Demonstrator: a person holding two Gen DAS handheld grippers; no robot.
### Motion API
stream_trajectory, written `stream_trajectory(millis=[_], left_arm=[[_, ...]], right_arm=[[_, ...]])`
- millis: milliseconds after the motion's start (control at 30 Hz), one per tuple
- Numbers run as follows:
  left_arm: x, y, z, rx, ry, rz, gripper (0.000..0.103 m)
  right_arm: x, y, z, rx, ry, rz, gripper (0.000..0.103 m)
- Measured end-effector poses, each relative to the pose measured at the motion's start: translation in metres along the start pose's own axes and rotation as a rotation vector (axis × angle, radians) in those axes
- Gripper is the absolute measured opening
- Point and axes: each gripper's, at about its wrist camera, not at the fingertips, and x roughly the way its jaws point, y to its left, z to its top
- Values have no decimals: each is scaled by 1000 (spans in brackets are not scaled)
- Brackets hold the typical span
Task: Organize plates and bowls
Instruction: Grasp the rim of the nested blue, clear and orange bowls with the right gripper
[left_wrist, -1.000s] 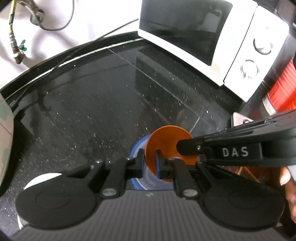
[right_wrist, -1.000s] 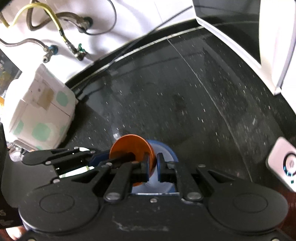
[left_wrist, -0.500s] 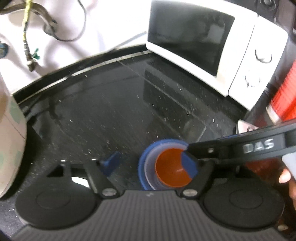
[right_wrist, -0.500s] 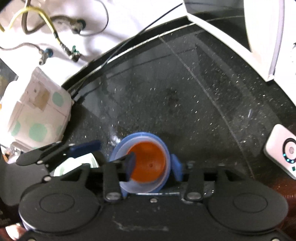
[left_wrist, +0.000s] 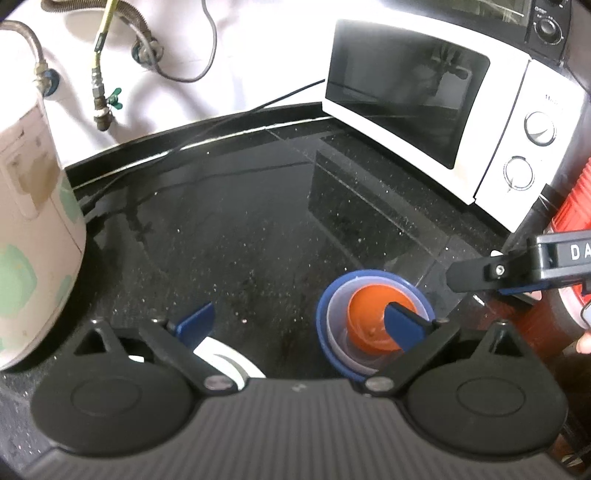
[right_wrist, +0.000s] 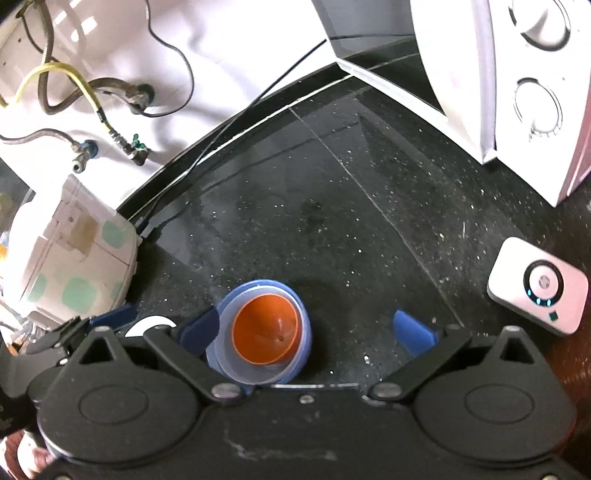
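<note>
Orange bowl (right_wrist: 265, 333) nested inside a translucent pale-blue bowl (right_wrist: 242, 371), itself seated in a dark blue bowl (right_wrist: 301, 350); the stack rests upright on the black speckled bench (right_wrist: 314, 221). Right gripper (right_wrist: 306, 334): jaws have just been opening and now stand wide apart, the stack lying at the inner side of its left finger and pressed by neither pad. Left gripper (left_wrist: 299, 325): jaws likewise just opened and spread wide; its right blue fingertip (left_wrist: 404, 326) overlaps the orange bowl in the left wrist view, whether touching cannot be told, and nothing is gripped. A white plate (left_wrist: 225, 360) lies partly hidden beneath the left gripper's left finger. Outward: a white microwave oven (left_wrist: 443, 122) stands at the bench's rear right, a cream appliance with green patches (right_wrist: 70, 266) at the left, a small white device with lit ring (right_wrist: 537, 286) at the right. Hoses and valves (right_wrist: 85, 110) hang on the white wall behind.
</note>
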Motion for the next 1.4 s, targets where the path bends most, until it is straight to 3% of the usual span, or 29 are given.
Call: stream_trajectory(millis=[733,933,1033,1100,1133,1233,1300,1400], left_arm=[[38,-22,-3,-19,54,-9,100],[49,-24,-1,-33,75,-10,93],[52,-23,0,-46,81,-13,88],[54,-22,0,-52,86,-19,82],[56,-23,-1,-55,93,-25,79],[59,-23,-3,-64,109,-33,62],[61,-23,-4,-76,121,-38,46],[63,-25,-7,-80,130,-35,39]], right_arm=[[30,-2,-12,13,32,-11,103],[40,-1,-4,-8,45,3,101],[45,1,-1,-10,65,16,95],[50,1,0,-13,82,20,81],[52,2,0,-10,90,26,80],[57,3,0,-8,109,50,65],[60,5,0,-16,118,65,49],[66,9,-2,-27,140,92,31]])
